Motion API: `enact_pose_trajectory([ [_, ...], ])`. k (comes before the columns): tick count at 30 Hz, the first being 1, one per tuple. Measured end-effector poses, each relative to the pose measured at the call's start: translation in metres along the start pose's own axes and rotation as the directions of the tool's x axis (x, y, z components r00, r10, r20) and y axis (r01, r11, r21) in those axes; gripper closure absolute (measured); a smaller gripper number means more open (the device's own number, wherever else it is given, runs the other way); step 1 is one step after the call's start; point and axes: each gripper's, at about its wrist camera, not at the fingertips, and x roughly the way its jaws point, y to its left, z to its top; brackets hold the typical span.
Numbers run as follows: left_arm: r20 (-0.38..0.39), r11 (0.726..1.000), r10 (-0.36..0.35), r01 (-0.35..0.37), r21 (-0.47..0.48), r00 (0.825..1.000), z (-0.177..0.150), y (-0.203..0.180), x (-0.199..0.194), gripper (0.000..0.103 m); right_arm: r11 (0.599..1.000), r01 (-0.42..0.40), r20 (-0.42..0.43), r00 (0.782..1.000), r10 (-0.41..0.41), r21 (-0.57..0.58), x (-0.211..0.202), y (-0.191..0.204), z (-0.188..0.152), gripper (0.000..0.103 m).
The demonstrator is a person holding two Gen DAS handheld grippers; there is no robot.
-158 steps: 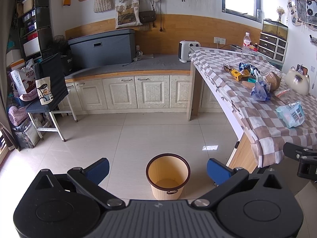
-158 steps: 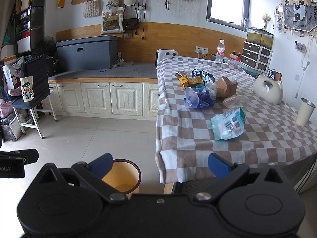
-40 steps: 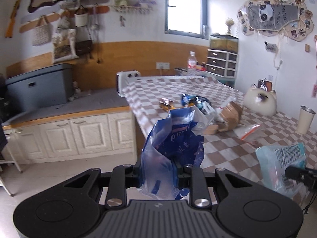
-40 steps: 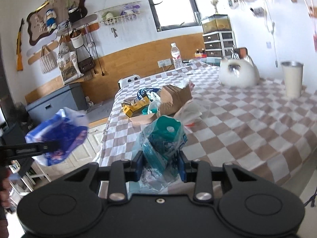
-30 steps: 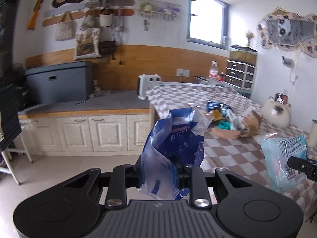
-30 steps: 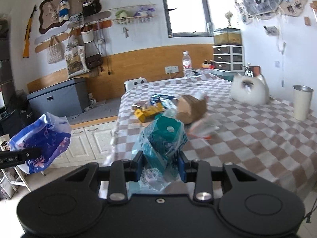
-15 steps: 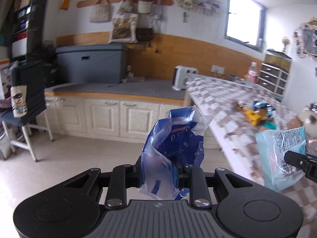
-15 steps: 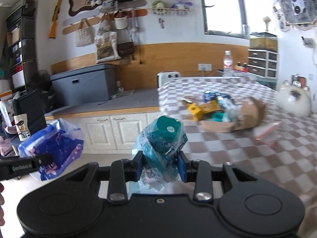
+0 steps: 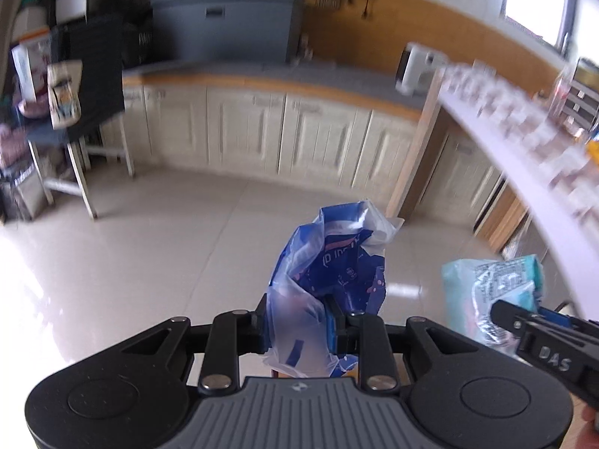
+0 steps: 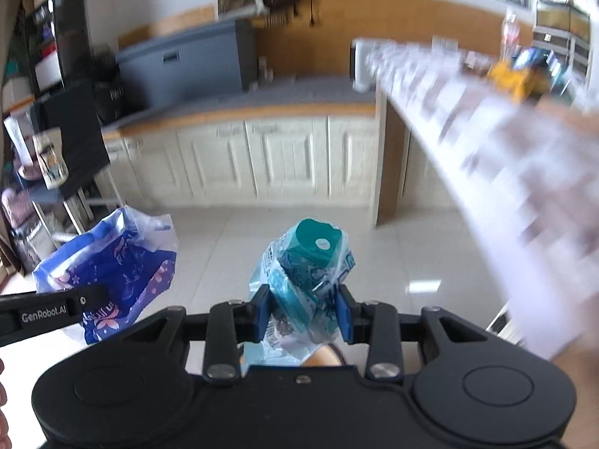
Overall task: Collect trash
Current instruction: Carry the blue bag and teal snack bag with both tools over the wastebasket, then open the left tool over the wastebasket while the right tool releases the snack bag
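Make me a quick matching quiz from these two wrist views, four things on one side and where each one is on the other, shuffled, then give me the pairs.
Things:
1. blue plastic bag
2. teal packet
3. grey storage box
4. yellow item

Places:
A. on the checked tablecloth
B. clamped in the right tool
C. on the counter by the wall
D. clamped in the left tool

Pairs: 1-D, 2-B, 3-C, 4-A
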Motion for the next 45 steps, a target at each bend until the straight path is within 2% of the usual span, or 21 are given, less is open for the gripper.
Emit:
enact_pose_trajectory([
  [4,-0.093,1.0,0.005,-0.004,0.013,0.996,-0.019,0.005,0.052,0.075,1.0,0.005,-0.093,0.996,-0.004,0.015,0.057,0.001,-0.028,0.066],
  [8,-0.172,1.0,0.006,-0.005,0.009,0.985,-0.039,0.009,0.102,0.075,0.998,0.023,-0.187,0.982,-0.013,0.052,0.11,-0.007,-0.055,0.066],
  [15,-0.293,1.0,-0.002,0.003,0.004,0.956,-0.072,0.009,0.18,0.075,0.996,0.041,-0.315,0.949,-0.013,0.083,0.186,-0.016,-0.099,0.066],
  [21,-0.358,0.999,0.007,0.005,0.033,0.934,-0.093,0.005,0.225,0.075,0.991,0.055,-0.38,0.925,-0.005,0.121,0.232,-0.025,-0.126,0.066],
  [26,-0.392,0.998,0.009,0.014,0.056,0.92,-0.102,0.004,0.25,0.075,0.989,0.031,-0.411,0.911,0.033,0.148,0.262,-0.031,-0.135,0.066],
  [30,-0.396,0.998,0.015,0.012,0.065,0.918,-0.099,0.002,0.258,0.074,0.987,0.037,-0.445,0.895,0.036,0.154,0.281,-0.037,-0.138,0.066],
  [35,-0.386,0.996,0.019,0.014,0.083,0.922,-0.102,0.005,0.262,0.07,0.986,0.027,-0.436,0.899,0.049,0.166,0.286,-0.039,-0.138,0.065],
  [37,-0.388,0.997,0.021,0.011,0.081,0.922,-0.104,0.007,0.261,0.057,0.984,0.02,-0.425,0.903,0.058,0.176,0.287,-0.042,-0.137,0.059],
  [38,-0.391,0.997,0.023,0.007,0.076,0.92,-0.106,0.008,0.26,0.054,0.983,0.018,-0.419,0.906,0.062,0.185,0.288,-0.043,-0.137,0.058],
  [40,-0.4,0.997,0.028,0.002,0.074,0.916,-0.108,0.009,0.259,0.048,0.98,0.011,-0.419,0.905,0.074,0.198,0.288,-0.047,-0.138,0.047],
  [42,-0.407,0.997,0.037,-0.007,0.077,0.913,-0.109,0.011,0.258,0.043,0.98,0.022,-0.422,0.904,0.065,0.198,0.287,-0.05,-0.139,0.042],
  [45,-0.413,0.997,0.044,-0.013,0.079,0.91,-0.111,0.015,0.254,0.036,0.982,0.026,-0.436,0.898,0.06,0.188,0.286,-0.051,-0.139,0.041],
])
